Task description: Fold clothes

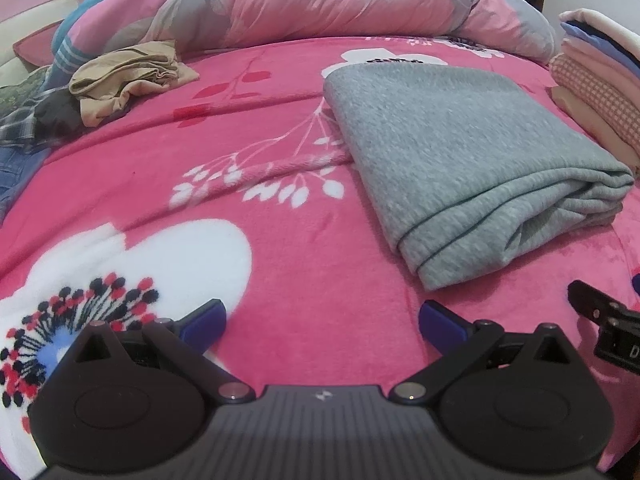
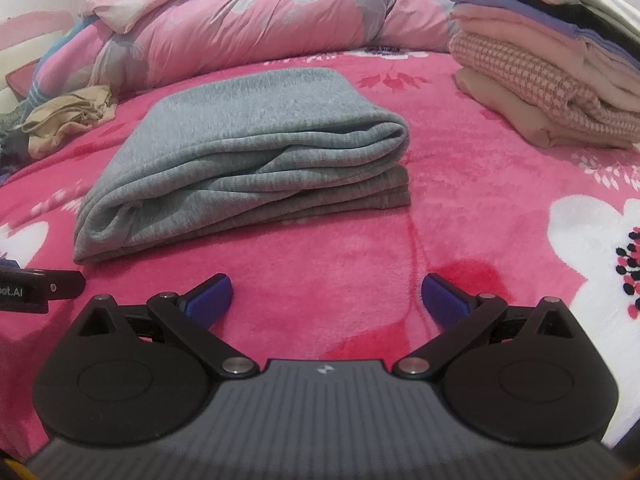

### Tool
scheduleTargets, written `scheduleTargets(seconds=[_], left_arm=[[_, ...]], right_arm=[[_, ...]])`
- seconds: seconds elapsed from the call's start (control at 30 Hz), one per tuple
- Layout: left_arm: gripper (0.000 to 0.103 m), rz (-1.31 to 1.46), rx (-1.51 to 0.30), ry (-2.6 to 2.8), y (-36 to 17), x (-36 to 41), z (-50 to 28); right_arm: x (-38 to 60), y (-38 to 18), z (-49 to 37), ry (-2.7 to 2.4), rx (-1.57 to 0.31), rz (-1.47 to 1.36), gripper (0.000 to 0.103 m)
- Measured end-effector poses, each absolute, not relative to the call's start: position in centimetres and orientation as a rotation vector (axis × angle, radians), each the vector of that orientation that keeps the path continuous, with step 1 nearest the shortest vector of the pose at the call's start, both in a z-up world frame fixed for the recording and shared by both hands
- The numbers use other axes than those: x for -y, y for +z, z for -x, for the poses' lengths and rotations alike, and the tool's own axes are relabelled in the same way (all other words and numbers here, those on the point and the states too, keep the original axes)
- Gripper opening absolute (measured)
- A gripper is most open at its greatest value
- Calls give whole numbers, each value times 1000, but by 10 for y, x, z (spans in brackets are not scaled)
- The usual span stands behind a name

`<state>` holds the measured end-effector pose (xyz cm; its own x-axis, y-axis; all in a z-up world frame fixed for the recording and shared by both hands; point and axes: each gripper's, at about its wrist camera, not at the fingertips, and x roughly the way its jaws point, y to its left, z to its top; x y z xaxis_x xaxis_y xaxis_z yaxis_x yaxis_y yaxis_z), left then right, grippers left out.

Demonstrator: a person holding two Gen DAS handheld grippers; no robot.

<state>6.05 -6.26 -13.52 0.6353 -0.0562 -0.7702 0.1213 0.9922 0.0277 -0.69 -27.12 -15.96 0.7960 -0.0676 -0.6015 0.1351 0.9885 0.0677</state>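
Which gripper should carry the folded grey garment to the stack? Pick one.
Right, probably. The right gripper is open, facing the folded grey garment, and the stack of folded clothes lies on its side. The left gripper, also open, sits further left.

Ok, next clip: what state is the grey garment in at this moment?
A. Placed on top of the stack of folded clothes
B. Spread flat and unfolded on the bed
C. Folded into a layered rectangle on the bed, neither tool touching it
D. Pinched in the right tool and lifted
C: the grey garment lies folded in layers on the pink blanket, with the left tool and right tool both open and short of it.
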Motion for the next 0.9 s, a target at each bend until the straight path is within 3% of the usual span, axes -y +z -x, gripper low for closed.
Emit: scheduleTargets(seconds=[0.53, 0.77, 0.9], left_arm=[[103, -90, -776, -196, -135, 50, -47], [103, -147, -579, -301, -116, 61, -34], [100, -283, -492, -340, -120, 81, -27]], right_arm=[[302, -154, 25, 39, -550, -233, 102], [317, -146, 27, 139, -465, -327, 101], [309, -135, 24, 249, -399, -354, 92]])
